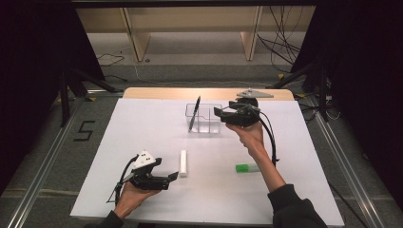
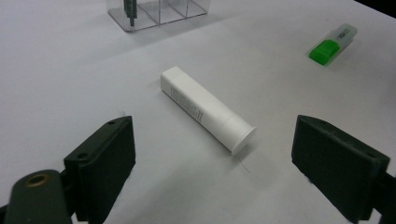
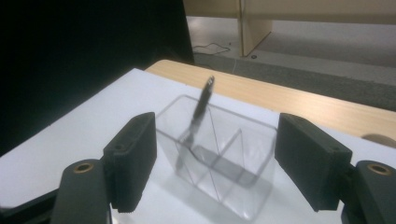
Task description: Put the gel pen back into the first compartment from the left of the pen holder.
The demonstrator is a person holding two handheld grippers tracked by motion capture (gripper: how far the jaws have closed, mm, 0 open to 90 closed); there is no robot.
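White covers the table [image 1: 142,123], a wooden edge showing at its far side, and on the grey floor to the left a marking reads like a "5" [image 1: 84,130]. Down at the near left, the left gripper [image 1: 172,176] sits low over the table, its fingers [image 2: 100,161] spread wide apart and empty, aimed straight at the white tube [image 2: 205,109]. That tube lies flat just ahead of the fingers, flared cap end nearest them; there's fine grey print along its side, too small to read. Off to its right lies a green-capped stick [image 2: 332,43] in a clear sleeve, with a dark label I can't make out, well apart from the tube. Over at the far side, the right gripper [image 1: 219,113] hangs just beside the clear organizer [image 3: 219,172], fingers [image 3: 133,156] open wide with nothing between them. The organizer is split into compartments, and a dark pen [image 3: 198,112] stands tilted in the left-hand one as the high view has it, its top leaning out above the rim.
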